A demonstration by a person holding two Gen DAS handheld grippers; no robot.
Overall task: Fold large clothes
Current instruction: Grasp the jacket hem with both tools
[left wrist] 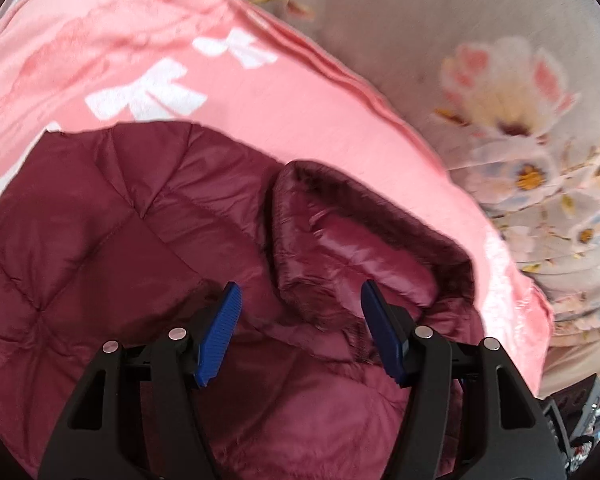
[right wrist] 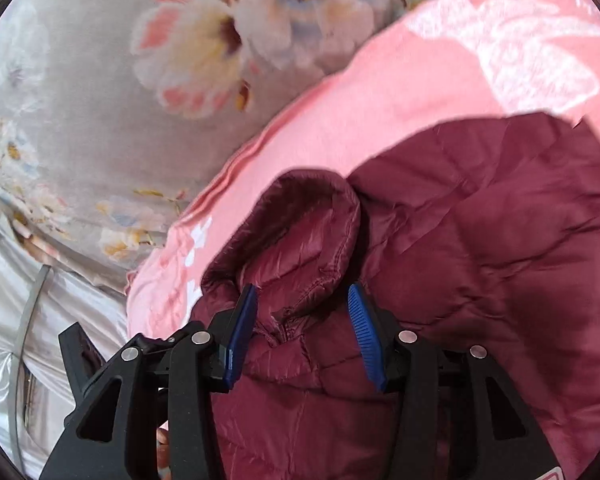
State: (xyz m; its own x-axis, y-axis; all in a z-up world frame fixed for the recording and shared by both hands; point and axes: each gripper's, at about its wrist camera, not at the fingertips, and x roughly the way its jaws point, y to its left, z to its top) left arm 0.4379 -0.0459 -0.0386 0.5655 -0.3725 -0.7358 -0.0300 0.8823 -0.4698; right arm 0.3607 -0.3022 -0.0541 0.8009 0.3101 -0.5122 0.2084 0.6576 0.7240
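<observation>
On the bed, over a pink fleece blanket with white bow shapes [left wrist: 260,92], lay the dark red quilted puffer jacket [left wrist: 112,216], spread mostly flat with its hood [left wrist: 364,248] bunched up at one side. The left gripper [left wrist: 300,332] hung above the jacket near the hood, its blue ribbed pads [left wrist: 220,332] standing apart with nothing pressed between them. The right gripper [right wrist: 300,332] was the same: jaws parted, the hood [right wrist: 300,236] lying under the gap but not pinched.

To my judgement, the step in hand was to take a new hold for the next fold. To do it well, each gripper should come down on an outer edge of the jacket, pinch all the padded layers together, and lift evenly, so that the slippery shell does not slide out. The hood should better be tucked flat first, otherwise it makes a lump inside the fold.

Around it, the grey sheet with large printed flowers [right wrist: 100,120] covered the rest of the bed. Pale shiny fabric [right wrist: 4,300] hung at the bed's side, maybe a curtain; the view was too blurred to tell. The soft blanket could get pinched together with the jacket.
</observation>
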